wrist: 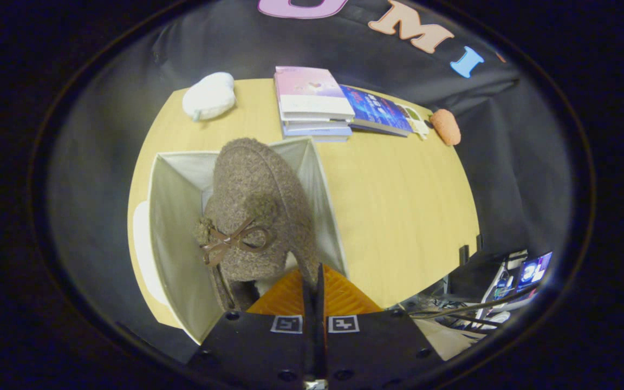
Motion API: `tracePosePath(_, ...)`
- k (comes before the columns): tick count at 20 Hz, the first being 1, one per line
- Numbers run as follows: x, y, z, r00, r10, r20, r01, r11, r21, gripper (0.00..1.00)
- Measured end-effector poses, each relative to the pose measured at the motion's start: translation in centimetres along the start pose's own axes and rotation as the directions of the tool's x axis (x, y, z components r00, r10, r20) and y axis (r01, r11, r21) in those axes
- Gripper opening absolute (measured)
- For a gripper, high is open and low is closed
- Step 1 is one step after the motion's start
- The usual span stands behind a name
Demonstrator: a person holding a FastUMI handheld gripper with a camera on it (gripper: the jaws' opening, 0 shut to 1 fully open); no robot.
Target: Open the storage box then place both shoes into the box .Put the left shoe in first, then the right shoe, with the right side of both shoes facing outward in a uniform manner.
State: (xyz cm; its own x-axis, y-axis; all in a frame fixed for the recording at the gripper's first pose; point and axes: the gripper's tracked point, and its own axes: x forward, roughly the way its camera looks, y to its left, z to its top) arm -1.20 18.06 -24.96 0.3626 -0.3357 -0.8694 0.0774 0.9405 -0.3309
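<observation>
The gripper (314, 281) has its two fingers pressed together on the heel edge of a brown fuzzy felt shoe with a thin brown bow (258, 211), so the shoe hangs just ahead of the fingers and points away from them, over the open grey fabric storage box (174, 216) that stands on the round light wooden table (398, 206). I cannot tell whether this is the left or the right shoe, nor if another shoe already lies inside. To do this step well, I think the shoe should go down slowly, straight between the box walls, without turning, so its right side faces outward. The fingers should open only when the sole rests on the bottom, otherwise the shoe may tip over.
</observation>
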Motion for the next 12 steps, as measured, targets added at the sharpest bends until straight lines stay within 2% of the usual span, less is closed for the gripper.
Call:
tracePosePath(3,1.5,0.4,-0.5,0.999,0.011,-0.034,-0.01,1.0,0.015,0.04)
tracePosePath(8,3.6,-0.8,-1.6,0.995,-0.038,-0.089,0.038,0.999,-0.009,0.04)
tracePosePath(12,5.3,-0.1,-1.8,0.993,-0.019,-0.118,0.016,0.999,-0.029,0.04)
